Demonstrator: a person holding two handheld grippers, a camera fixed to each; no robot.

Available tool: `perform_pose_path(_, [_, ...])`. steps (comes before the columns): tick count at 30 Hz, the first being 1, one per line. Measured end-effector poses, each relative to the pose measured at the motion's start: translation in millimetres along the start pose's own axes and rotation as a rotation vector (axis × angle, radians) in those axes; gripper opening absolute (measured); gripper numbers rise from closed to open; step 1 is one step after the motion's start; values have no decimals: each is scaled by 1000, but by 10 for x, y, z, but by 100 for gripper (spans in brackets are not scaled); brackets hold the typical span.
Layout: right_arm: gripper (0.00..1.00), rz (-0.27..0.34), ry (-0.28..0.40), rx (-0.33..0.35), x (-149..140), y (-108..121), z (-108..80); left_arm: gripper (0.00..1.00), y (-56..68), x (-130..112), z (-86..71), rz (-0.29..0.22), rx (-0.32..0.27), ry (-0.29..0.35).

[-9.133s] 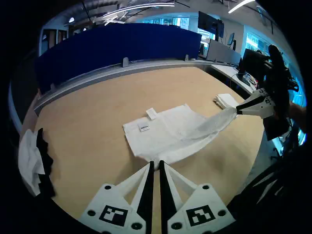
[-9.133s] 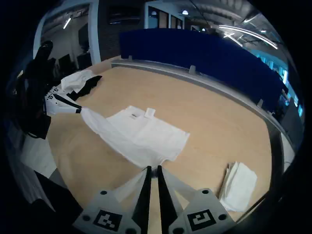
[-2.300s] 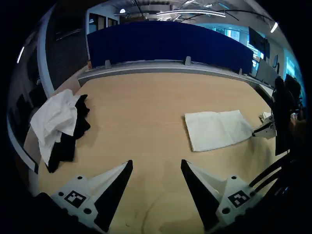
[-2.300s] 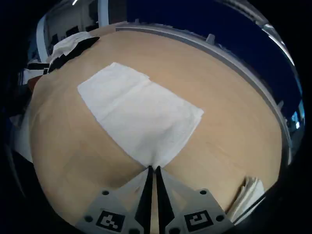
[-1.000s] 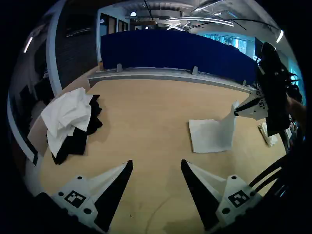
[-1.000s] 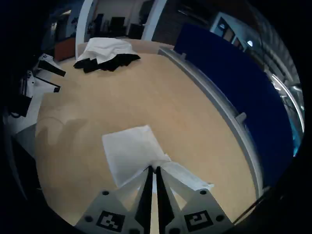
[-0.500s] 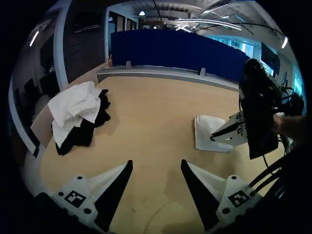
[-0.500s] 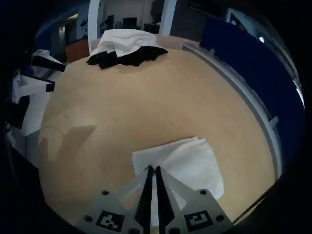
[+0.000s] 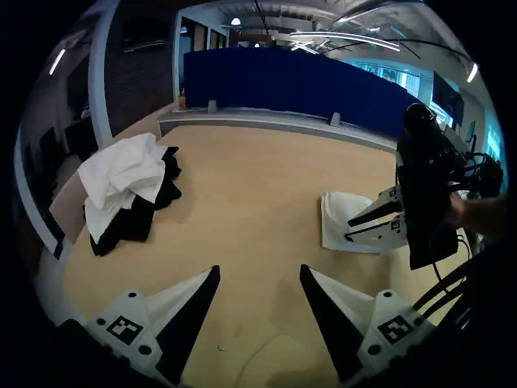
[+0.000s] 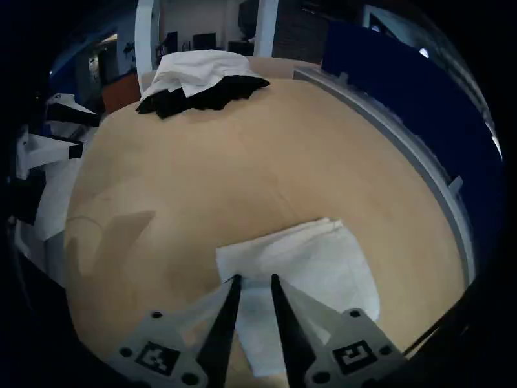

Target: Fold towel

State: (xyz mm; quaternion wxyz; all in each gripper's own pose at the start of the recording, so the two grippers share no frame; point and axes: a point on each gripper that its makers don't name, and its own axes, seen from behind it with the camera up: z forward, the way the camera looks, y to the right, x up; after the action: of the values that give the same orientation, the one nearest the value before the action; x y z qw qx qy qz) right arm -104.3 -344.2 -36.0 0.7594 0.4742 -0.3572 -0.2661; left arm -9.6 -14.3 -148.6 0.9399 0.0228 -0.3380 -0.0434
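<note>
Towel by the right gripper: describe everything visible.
The towel is white cloth folded into a compact, roughly square stack, layered edges showing at its far corner. It lies flat on the tan table. The right gripper sits at its near edge, jaws parted, not clamping it.

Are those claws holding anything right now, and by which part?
Nothing is held. The right gripper stands open over the near edge of the towel; the left gripper is open over the table.

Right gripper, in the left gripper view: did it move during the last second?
Yes. The right gripper lowered, away from the grey rail, down to the folded towel, jaws open.
</note>
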Motion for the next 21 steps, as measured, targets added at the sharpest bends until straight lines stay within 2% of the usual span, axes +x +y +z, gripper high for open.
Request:
perform_pose_path(2, [65, 4, 7, 0, 10, 4, -20, 92, 1, 8, -2, 0, 0, 1])
perform_pose_path(3, [68, 6, 10, -2, 13, 7, -31, 92, 1, 10, -3, 0, 0, 2])
perform_pose_path(14, [74, 28, 17, -35, -62, 41, -161, 92, -2, 22, -9, -3, 3, 2])
perform_pose_path(21, [74, 80, 7, -68, -272, 71, -317, 91, -9, 37, -17, -8, 7, 4])
